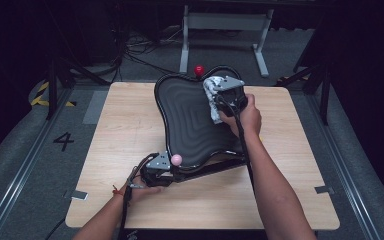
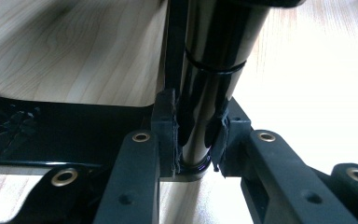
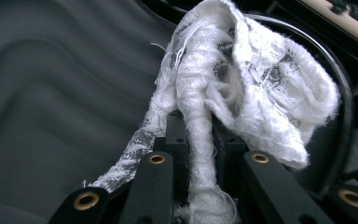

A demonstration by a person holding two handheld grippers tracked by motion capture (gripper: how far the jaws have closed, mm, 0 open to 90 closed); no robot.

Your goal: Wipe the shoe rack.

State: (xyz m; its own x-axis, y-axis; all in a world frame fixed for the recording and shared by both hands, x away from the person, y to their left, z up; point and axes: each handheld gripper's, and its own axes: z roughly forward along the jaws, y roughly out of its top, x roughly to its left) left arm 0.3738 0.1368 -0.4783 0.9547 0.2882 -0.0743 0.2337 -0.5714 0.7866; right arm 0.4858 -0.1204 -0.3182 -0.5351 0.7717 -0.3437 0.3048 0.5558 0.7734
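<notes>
Worktop (image 1: 130, 120) of pale wood carries one large black tray-like board (image 1: 195, 120) with a stepped, contoured surface, set at a slant across the middle and reaching past the far edge. Near the front edge, left of centre, the left tool (image 1: 172, 172) grips the board's near corner: in the left gripper view its jaws are pinched on a glossy black post (image 2: 205, 93) that stands upright between the pads, the board's dark frame running off to the left above the wood grain. A pink ball (image 1: 176, 159) sits just beside that tool at the board's near rim. Farther back, toward the far right part of the board, the right tool (image 1: 215, 97) is held by the person's right hand (image 1: 245, 117); its jaws are clamped on a white cloth (image 3: 242, 79), bunched and frayed, with dark specks, pressed against the board's ridged surface close to the curved rim. A red ball (image 1: 198, 69) stands at the board's far end, beyond the worktop's far edge.
</notes>
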